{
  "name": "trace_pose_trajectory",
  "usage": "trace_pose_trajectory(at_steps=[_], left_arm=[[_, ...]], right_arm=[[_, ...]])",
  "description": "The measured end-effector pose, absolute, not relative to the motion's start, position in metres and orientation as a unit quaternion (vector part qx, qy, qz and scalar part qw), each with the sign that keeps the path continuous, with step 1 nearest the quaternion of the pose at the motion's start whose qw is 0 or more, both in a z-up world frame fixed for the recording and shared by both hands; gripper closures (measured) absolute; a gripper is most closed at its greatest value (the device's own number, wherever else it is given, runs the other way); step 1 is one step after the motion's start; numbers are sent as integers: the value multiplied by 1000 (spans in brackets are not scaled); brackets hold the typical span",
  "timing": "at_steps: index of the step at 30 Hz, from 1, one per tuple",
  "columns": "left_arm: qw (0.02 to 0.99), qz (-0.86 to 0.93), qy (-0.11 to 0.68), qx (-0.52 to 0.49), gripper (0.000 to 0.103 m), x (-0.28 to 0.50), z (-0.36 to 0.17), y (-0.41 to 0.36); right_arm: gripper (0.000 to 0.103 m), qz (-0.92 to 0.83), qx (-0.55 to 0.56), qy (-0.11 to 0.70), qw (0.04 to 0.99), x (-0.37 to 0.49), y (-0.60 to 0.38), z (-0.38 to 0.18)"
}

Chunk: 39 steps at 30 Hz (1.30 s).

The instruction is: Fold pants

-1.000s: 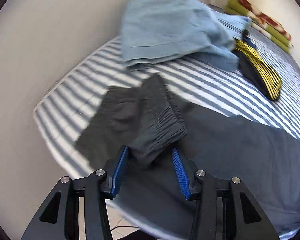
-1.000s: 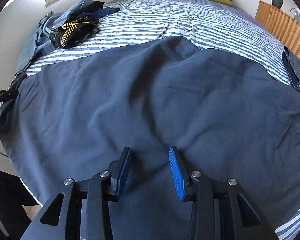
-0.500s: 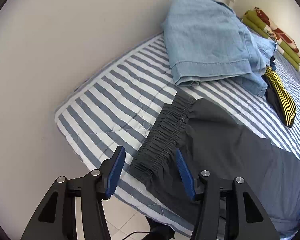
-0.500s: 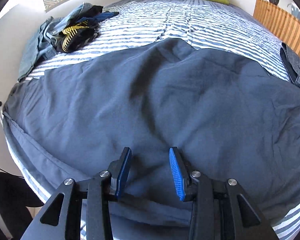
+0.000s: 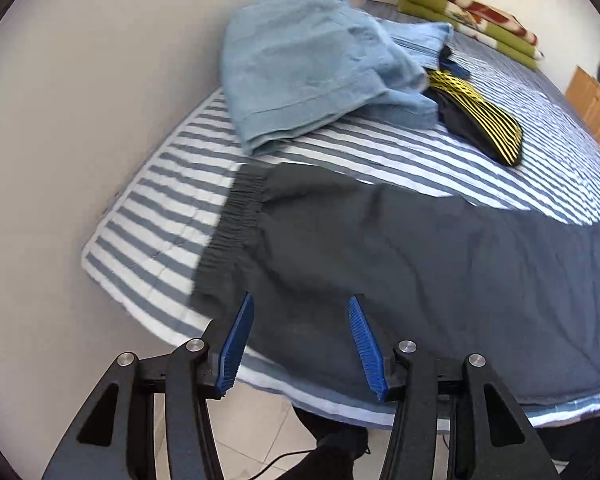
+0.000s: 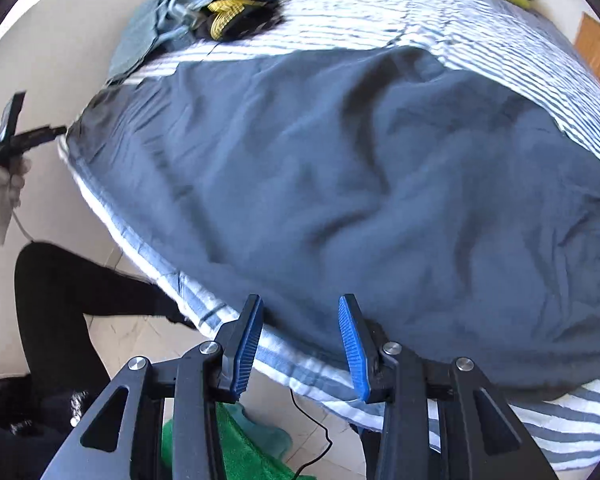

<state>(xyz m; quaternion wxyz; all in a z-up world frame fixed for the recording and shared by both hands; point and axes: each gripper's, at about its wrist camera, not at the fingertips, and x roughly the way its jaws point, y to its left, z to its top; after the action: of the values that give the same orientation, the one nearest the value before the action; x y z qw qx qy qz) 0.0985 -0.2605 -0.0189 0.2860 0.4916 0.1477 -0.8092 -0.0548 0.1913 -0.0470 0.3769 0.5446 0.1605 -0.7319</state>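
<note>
Dark grey pants (image 5: 400,252) lie spread flat across the striped bed, their gathered elastic waistband (image 5: 232,228) at the left end near the wall. In the right wrist view the same pants (image 6: 360,184) cover most of the mattress. My left gripper (image 5: 300,320) hovers open over the near edge of the pants just right of the waistband, holding nothing. My right gripper (image 6: 300,324) is open above the bed's near edge, over the front hem of the pants, empty. The left gripper (image 6: 16,136) also shows at the far left, held by a hand.
A light blue denim garment (image 5: 320,64) and a black-and-yellow garment (image 5: 480,120) lie beyond the pants. Folded green blankets (image 5: 472,16) sit at the head of the striped bed (image 5: 160,208). A white wall runs along the left. A green cloth (image 6: 236,448) and a cable lie on the tiled floor.
The left gripper let go of the waistband, which now lies flat on the bed. Both grippers have pulled back toward the near edge, so floor shows below them.
</note>
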Motion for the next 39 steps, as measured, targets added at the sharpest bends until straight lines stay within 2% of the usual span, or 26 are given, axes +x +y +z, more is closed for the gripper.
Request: trace_pose_trajectory(at_steps=[2, 4, 7, 10, 13, 15, 17, 19, 23, 30, 32, 33, 38, 39], left_arm=[[279, -804, 129, 509, 49, 84, -28, -250], [273, -791, 141, 529, 49, 81, -45, -249], [271, -777, 141, 550, 48, 89, -69, -247], [272, -787, 150, 533, 48, 100, -59, -244], [293, -800, 178, 492, 48, 112, -32, -259], [311, -804, 204, 463, 44, 120, -16, -279], [332, -800, 232, 443, 29, 130, -8, -301], [323, -793, 278, 435, 20, 137, -10, -324], [310, -763, 337, 455, 19, 138, -36, -361], [315, -742, 363, 467, 20, 142, -68, -373], [319, -746, 347, 470, 20, 140, -69, -369], [323, -746, 338, 475, 20, 138, -69, -367], [338, -755, 294, 479, 53, 127, -69, -356], [343, -756, 288, 478, 55, 126, -68, -353]], right_arm=[[68, -753, 528, 145, 366, -56, 189, -43], [68, -750, 532, 132, 371, -56, 184, -46], [68, -734, 545, 150, 376, -49, 180, -61], [68, -713, 557, 176, 388, -44, 180, -71], [68, -716, 558, 145, 393, -53, 194, -59], [68, -730, 550, 122, 387, -63, 200, -48], [68, -744, 537, 118, 379, -70, 200, -39], [68, -753, 530, 112, 374, -71, 198, -36], [68, -747, 540, 94, 376, -73, 194, -43], [68, -739, 546, 101, 381, -63, 174, -52], [68, -738, 541, 109, 389, -59, 165, -50], [68, -737, 538, 113, 393, -56, 161, -49], [68, -733, 530, 125, 407, -46, 139, -47], [68, -733, 529, 126, 410, -44, 135, -47]])
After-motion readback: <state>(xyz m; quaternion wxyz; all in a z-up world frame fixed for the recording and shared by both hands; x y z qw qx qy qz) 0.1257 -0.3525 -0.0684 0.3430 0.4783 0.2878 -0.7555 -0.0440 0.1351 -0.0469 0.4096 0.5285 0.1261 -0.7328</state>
